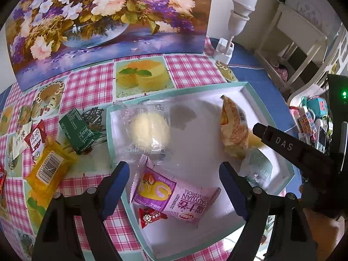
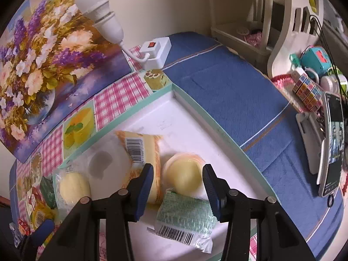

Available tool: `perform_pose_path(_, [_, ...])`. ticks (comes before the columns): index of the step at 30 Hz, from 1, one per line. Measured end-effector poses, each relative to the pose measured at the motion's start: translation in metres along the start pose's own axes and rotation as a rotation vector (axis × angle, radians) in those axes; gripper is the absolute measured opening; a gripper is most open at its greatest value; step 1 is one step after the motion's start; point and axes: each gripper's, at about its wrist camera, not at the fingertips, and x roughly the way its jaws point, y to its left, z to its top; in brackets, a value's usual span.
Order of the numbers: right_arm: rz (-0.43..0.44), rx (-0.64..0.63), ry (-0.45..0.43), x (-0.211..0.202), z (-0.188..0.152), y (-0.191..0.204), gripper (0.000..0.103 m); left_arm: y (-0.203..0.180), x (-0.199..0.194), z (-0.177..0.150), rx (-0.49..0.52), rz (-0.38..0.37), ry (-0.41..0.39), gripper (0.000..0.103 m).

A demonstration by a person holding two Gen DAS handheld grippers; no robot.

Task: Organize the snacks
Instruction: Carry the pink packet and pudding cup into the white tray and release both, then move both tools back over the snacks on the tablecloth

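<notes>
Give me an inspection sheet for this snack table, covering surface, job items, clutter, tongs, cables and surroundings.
Surface: pink checked tablecloth with cake prints, blue cloth beside it.
Job's things: white tray with teal rim holds a clear-wrapped bun, pink roll pack, small red packet, orange-striped pack, round yellow cake and green pack. Outside the tray: yellow pack, green box, red sachet.
Clutter: flower picture, bulb lamp on a switch box.
Tongs: left tongs open above the pink pack; right tongs open over the tray.
Cables: black cables far right.
Surroundings: phone, white shelf.
</notes>
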Motion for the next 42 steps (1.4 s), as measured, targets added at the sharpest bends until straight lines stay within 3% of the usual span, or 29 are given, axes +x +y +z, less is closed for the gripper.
perform_pose_path(16, [0.012,-0.039,-0.026,-0.021,-0.002,0.013,0.057,0.038,-0.034,0.012,-0.120,-0.019,-0.071,0.092])
perform_pose_path(23, [0.061,-0.095,-0.025,-0.030,-0.010,0.034,0.076,0.086,-0.047,0.013,-0.219,0.085,-0.130,0.094])
perform_pose_path(33, [0.087,-0.178,-0.025,-0.030,-0.025,0.063,0.090,0.153,-0.061,0.003,-0.334,0.222,-0.165,0.094])
perform_pose_path(36, [0.094,-0.194,-0.030,-0.031,-0.030,0.070,0.102,0.167,-0.062,0.000,-0.358,0.253,-0.163,0.095])
perform_pose_path(42, [0.111,-0.218,-0.028,-0.029,-0.040,0.083,0.103,0.187,-0.064,-0.005,-0.373,0.299,-0.146,0.095])
